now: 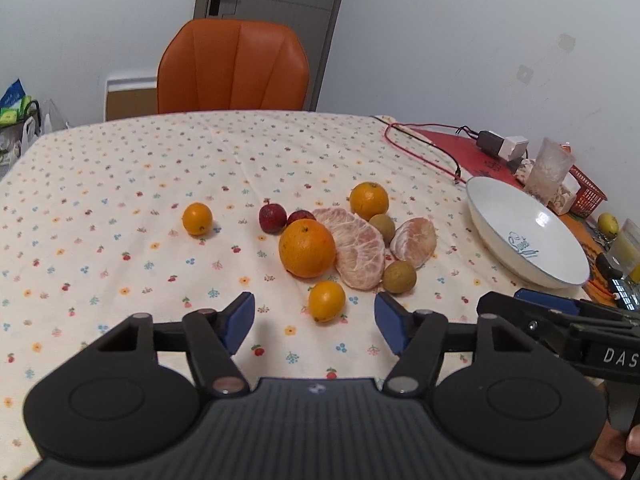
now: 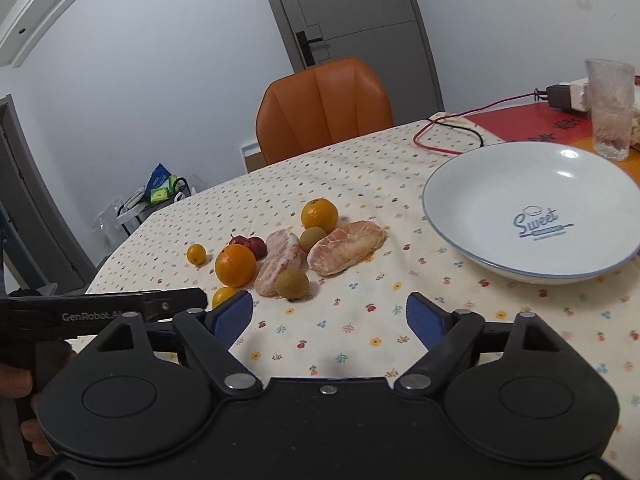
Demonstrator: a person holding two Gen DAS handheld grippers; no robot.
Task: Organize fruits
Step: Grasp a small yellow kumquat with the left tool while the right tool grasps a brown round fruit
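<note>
Fruit lies loose on the flowered tablecloth [image 1: 120, 184]: a big orange [image 1: 307, 248], two peeled pomelo pieces [image 1: 356, 252] [image 1: 414, 242], a mandarin [image 1: 369, 201], two brown longans [image 1: 399, 277], two red fruits [image 1: 273, 218], and small oranges [image 1: 197, 219] [image 1: 326, 301]. An empty white bowl [image 2: 532, 216] stands to the right. My left gripper [image 1: 315, 322] is open, with the near small orange just ahead between its fingers. My right gripper [image 2: 330, 314] is open and empty, in front of the longan [image 2: 292, 285] and pomelo [image 2: 346, 248].
An orange chair [image 1: 234, 68] stands at the table's far side. Behind the bowl are a frosted glass [image 2: 610, 108], red cable [image 2: 452, 136], power adapter [image 2: 562, 94] and red basket [image 1: 586, 194]. Each gripper's body shows at the edge of the other's view.
</note>
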